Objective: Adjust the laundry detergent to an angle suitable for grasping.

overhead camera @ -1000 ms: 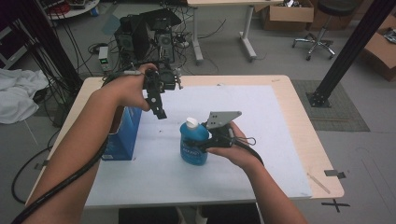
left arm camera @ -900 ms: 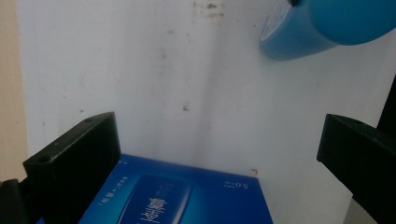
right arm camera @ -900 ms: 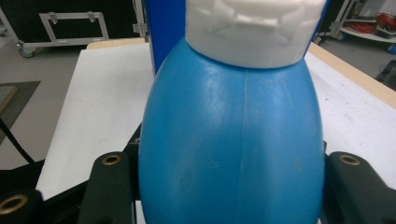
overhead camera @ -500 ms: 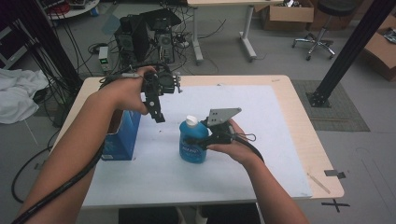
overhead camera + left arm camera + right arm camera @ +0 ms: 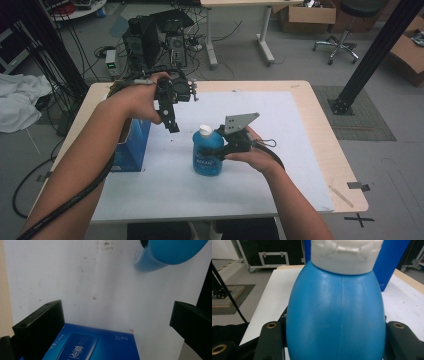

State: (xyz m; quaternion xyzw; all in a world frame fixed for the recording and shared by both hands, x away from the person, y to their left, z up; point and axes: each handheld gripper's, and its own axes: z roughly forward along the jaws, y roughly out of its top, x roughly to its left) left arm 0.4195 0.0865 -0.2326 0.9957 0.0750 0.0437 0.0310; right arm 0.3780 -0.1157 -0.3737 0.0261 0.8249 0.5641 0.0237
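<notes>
White table mat (image 5: 280,150): covers most of the wooden table (image 5: 320,115). Beyond the table's far edge: computer towers (image 5: 155,42) on the floor. Far right of the table: office chair (image 5: 345,30), cardboard box (image 5: 300,15). Left of it: white cloth (image 5: 17,105).

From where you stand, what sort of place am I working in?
Probably a lab or workshop: a computer tower with tangled cables sits on the floor behind the table, beside a rolling stool and cardboard boxes.

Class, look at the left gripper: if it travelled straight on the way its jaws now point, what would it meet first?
Most likely the blue box: the left gripper points down with open jaws, the box's top low between them. Depth is unclear; it might just pass it and reach the white table surface.
</notes>
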